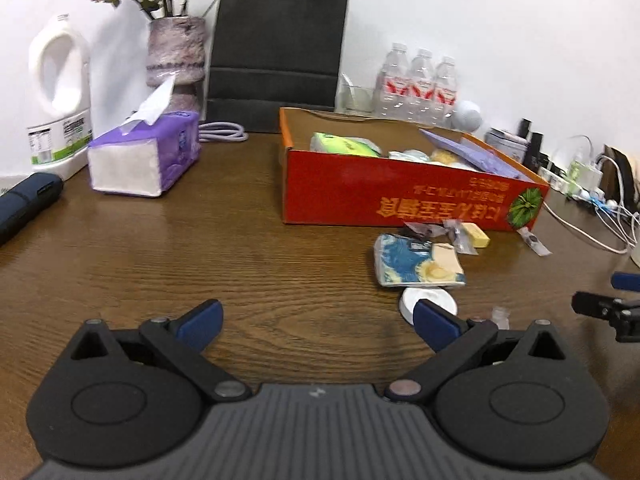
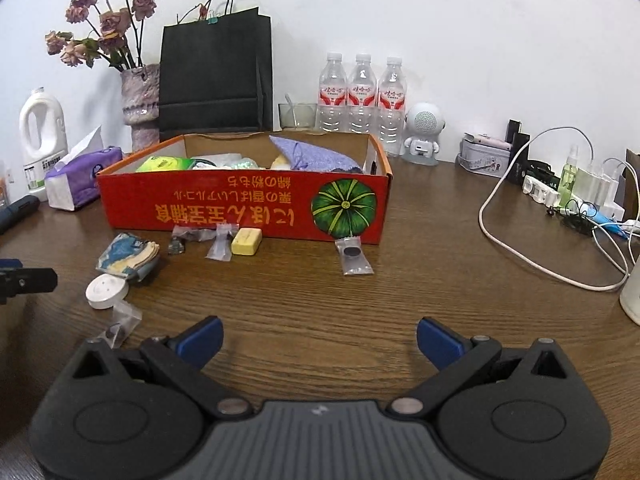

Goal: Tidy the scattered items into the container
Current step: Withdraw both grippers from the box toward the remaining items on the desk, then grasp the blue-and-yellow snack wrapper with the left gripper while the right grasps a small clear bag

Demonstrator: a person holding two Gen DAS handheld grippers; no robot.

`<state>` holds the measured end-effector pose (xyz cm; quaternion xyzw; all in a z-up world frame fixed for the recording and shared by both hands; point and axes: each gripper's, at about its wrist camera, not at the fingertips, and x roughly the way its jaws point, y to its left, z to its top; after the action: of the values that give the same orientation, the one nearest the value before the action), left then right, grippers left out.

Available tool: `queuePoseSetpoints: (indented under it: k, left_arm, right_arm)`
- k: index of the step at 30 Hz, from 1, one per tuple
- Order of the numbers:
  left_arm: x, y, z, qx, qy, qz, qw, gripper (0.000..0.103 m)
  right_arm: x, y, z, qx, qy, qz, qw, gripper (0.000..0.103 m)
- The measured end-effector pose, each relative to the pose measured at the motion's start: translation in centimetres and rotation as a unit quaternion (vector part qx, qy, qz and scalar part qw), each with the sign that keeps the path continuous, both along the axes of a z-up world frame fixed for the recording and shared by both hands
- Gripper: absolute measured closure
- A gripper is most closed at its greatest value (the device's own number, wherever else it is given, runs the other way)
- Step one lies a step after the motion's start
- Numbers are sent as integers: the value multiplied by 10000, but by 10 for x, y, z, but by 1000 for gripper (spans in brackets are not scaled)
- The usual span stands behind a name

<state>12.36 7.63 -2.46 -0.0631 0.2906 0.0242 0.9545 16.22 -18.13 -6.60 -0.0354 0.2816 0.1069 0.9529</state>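
A red cardboard box [image 2: 244, 208] [image 1: 400, 196] holds several items. Scattered before it lie a blue-and-cream packet [image 2: 128, 256] [image 1: 416, 260], a white round disc [image 2: 106, 291] [image 1: 430, 298], a yellow block [image 2: 247, 241] [image 1: 476, 235], small clear bags [image 2: 219, 246] and a bag with a dark disc [image 2: 353, 258]. Another small clear bag [image 2: 122, 326] lies near my right gripper's left finger. My left gripper [image 1: 318, 326] is open and empty, the disc just beyond its right finger. My right gripper [image 2: 320, 340] is open and empty over bare wood.
A purple tissue pack [image 1: 146, 160], white jug [image 1: 60, 96], vase [image 1: 176, 52], black paper bag [image 2: 216, 76] and three water bottles [image 2: 362, 92] stand at the back. White cables [image 2: 532, 256] and chargers lie at the right. A dark case [image 1: 24, 204] lies at the left.
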Motion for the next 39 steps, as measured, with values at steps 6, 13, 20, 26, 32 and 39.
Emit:
queuePoseSetpoints:
  k: [6, 13, 20, 26, 32, 39]
  left_arm:
    - [5, 10, -4, -207, 225, 221, 9993, 0]
    - [6, 8, -5, -185, 247, 199, 9993, 0]
    - [7, 2, -5, -124, 278, 194, 9993, 0]
    - [7, -7, -6, -124, 282, 177, 9994, 0]
    - [8, -22, -6, -51, 316, -2, 9995, 0]
    - [7, -23, -7, -48, 318, -9, 9995, 0]
  right_arm:
    - [1, 0, 0, -8, 0, -116, 9999, 0]
    - [2, 5, -1, -106, 10, -66, 9999, 0]
    - [5, 1, -2, 54, 121, -115, 9998, 0]
    - [5, 2, -2, 55, 96, -82, 9999, 0]
    - [4, 1, -2, 91, 70, -69, 9999, 0]
    - [4, 0, -2, 117, 86, -77, 9999, 0]
